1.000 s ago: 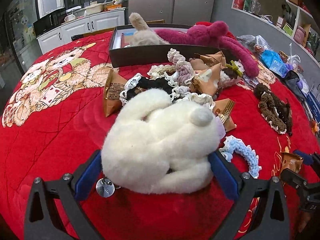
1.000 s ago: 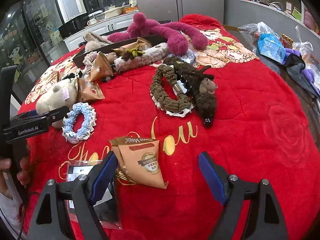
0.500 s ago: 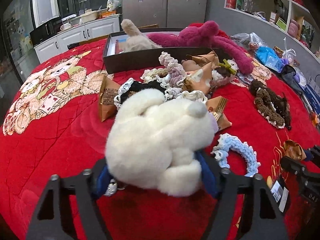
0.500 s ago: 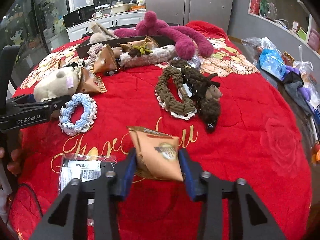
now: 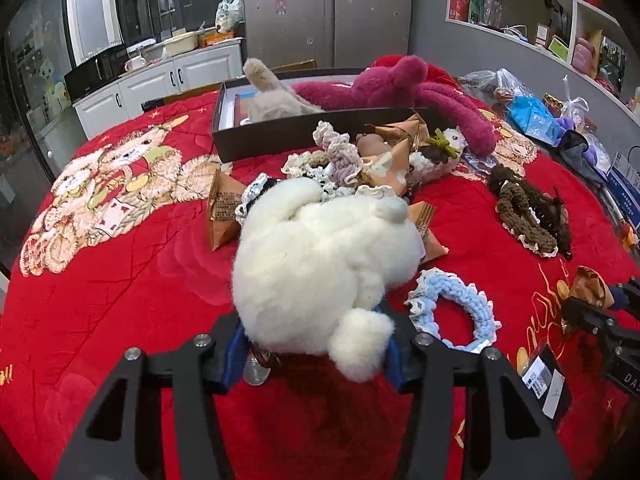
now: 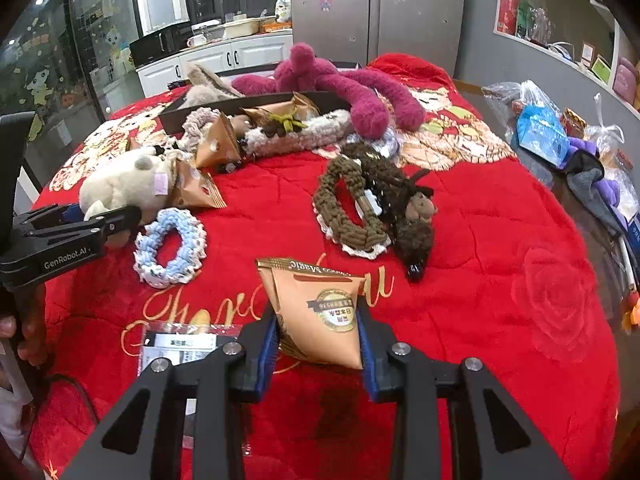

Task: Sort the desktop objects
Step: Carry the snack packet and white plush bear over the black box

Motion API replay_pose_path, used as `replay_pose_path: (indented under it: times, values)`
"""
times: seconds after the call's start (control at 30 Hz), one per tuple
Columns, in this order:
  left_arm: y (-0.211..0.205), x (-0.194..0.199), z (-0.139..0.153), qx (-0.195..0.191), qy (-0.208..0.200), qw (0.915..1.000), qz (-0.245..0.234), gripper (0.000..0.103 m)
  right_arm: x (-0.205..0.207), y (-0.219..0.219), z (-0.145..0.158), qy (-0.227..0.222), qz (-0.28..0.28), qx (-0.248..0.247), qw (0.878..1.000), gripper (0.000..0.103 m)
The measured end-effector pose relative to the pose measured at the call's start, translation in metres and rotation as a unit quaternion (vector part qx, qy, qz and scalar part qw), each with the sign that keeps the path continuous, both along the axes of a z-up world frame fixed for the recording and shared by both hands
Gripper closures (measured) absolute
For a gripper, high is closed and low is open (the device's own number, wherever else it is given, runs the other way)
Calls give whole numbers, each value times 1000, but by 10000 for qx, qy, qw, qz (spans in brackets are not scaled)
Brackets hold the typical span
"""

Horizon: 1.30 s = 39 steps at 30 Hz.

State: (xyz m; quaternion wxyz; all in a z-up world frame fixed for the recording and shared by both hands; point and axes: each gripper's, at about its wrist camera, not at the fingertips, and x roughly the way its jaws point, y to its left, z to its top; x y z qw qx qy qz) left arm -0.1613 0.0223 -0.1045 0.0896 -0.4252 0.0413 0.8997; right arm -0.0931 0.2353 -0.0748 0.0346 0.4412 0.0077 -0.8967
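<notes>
Though squashed, cream plush toy (image 5: pixel 320 264), fluffy.

Left gripper (image 6: pixel 100 222) arm showing white "GenRobot.AI". Packet (image 6: pixel 320 312) in right gripper (image 6: pixel 318 340) showing upside-down script along top seam, reading roughly "Magic"; round seal text too small. Red cloth (image 6: pixel 480 280) carrying gold cursive, partly hidden, unreadable. Bag label (image 6: pixel 180 344) illegible.

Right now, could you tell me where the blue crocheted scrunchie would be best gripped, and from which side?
Grip the blue crocheted scrunchie across one stretch of its band, coming straight down from above with one finger in the open centre and one outside. It lies flat on the red blanket, so a sideways approach would likely only push it. Its right-hand arc seems best, being farthest from the white plush toy.
</notes>
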Motion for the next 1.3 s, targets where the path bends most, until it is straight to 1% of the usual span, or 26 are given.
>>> replay_pose_path:
  times: [0.4,0.53,0.63,0.8,0.97,1.17,1.3]
  values:
    - [2,10,23,100,170,9998,-74,48,0,-6,12,100,132,-41,9999,69]
    - [0,12,34,173,253,9995,-66,48,-4,-11,23,228,182,21,9996,69]
    - [-2,12,43,178,323,9993,-29,48,-9,-18,38,409,316,46,9987,69]
    - [-10,7,57,252,399,9989,61,48,-28,-31,60,627,527,-25,9966,69]
    - [-13,-3,69,225,508,9984,120,48,-51,-44,79,791,692,-70,9944,69]
    - [-12,-24,79,265,481,9985,36,48,-87,-55,102,891,798,-71,9928,69]
    - [-11,-45,85,320,442,9985,-87,48,-112,-56,114,891,830,-130,9925,69]
